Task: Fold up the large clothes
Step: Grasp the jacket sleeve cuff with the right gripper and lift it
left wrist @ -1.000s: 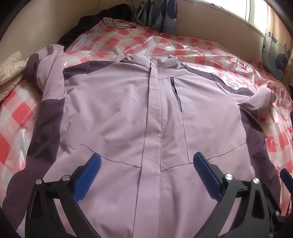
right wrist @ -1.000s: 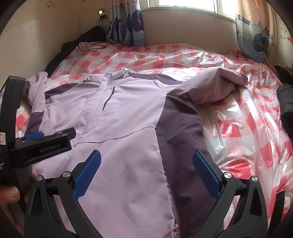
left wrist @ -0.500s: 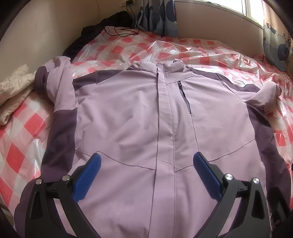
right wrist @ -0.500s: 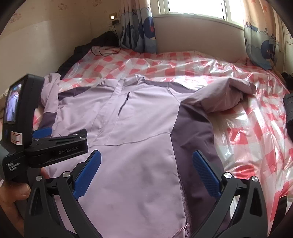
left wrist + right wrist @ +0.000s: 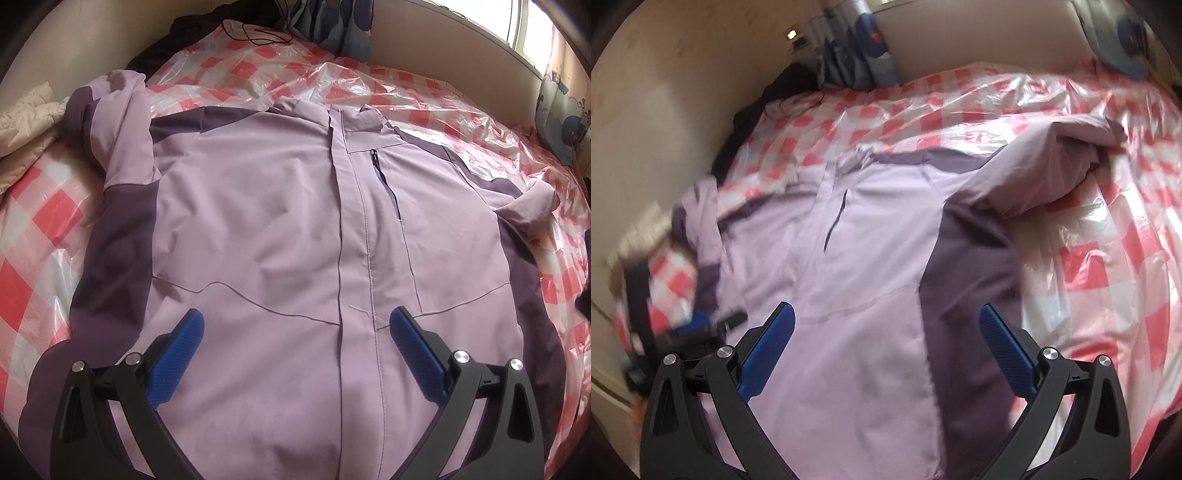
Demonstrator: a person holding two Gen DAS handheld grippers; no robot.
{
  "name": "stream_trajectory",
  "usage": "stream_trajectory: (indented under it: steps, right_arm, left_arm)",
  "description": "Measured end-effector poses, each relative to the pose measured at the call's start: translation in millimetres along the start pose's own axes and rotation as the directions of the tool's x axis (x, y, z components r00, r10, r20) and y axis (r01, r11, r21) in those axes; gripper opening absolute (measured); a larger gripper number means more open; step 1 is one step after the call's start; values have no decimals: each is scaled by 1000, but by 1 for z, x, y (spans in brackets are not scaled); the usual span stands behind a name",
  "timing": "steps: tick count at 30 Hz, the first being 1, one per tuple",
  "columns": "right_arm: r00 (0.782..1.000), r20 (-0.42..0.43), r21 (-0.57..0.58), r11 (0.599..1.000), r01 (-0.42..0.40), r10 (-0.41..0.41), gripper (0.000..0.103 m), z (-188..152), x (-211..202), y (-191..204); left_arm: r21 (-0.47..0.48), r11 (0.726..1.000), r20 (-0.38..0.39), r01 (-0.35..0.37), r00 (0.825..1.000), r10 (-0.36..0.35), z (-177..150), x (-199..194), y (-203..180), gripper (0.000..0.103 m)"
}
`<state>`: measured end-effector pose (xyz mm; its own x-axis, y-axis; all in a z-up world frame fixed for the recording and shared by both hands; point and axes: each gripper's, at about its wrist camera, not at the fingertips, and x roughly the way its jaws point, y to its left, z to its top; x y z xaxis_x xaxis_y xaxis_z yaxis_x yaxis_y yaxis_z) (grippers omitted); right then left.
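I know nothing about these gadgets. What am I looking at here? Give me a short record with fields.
garment: lilac jacket with dark purple panels, front up, closed
surface: bed under a red-checked sheet covered in clear plastic
left sleeve: bunched near the wall
right sleeve: crumpled outward
left gripper: open, over the lower front, holding nothing
right gripper: open, over the jacket's right side, holding nothing
folding: not begun

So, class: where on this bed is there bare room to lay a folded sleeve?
Free: checked cover right of the jacket, below its bunched right sleeve; also between collar and curtain. Crowded: left edge, with crumpled sleeve and cream bedding.
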<state>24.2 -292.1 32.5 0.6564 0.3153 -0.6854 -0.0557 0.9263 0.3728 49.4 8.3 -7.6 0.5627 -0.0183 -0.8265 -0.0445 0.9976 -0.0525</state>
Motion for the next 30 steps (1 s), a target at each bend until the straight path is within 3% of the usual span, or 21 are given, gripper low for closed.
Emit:
stream_trajectory:
  steps: [5,9,11,14,19,20,21,22,23,24,27,30]
  right_arm:
    - [1000,4,209,978,-7,6,97,97,7,-99]
    - [999,6,467,883,-46,49,97,156,36,-197]
    - [1000,12,525,851,-19,15,97,177,53,-232]
    - [999,31,621,782,-52,41,97,195,84,-273]
    - [995,99,657,749,-88,30,96,214,119,-314]
    - [991,133,649,753,-108,27,92,215,120,-320]
    - [987,156,647,752,-126,31,70,216,121,-326]
    - [981,186,646,745,-164,55,38,215,119,-331]
    - [974,214,648,735,-201,77,25,214,115,-333]
    - [965,252,633,741,-226,80,21,214,101,-334]
    - [938,337,525,811,-258,80,16,208,47,-325]
    - [904,416,481,821,-307,95,16,172,-10,-321]
  left_arm:
    - [-6,1000,-9,7,1000,-8,1,2,1,97]
    - [-31,999,-34,29,999,-30,5,9,0,97]
    - [-42,998,-39,38,998,-40,7,13,-2,97]
    - [-34,998,-48,50,998,-52,8,17,-10,97]
    - [18,999,-60,27,998,-26,6,24,-19,97]
    - [15,1000,-64,28,998,-27,6,26,-19,97]
    - [13,1000,-69,26,997,-25,5,27,-18,97]
    - [13,1000,-72,24,997,-23,5,29,-18,97]
    - [13,1000,-79,21,997,-20,5,31,-18,97]
    - [11,1000,-84,22,996,-21,4,32,-18,97]
    - [11,1000,-83,27,996,-26,4,31,-18,97]
    - [8,1000,-72,28,997,-27,4,28,-17,97]
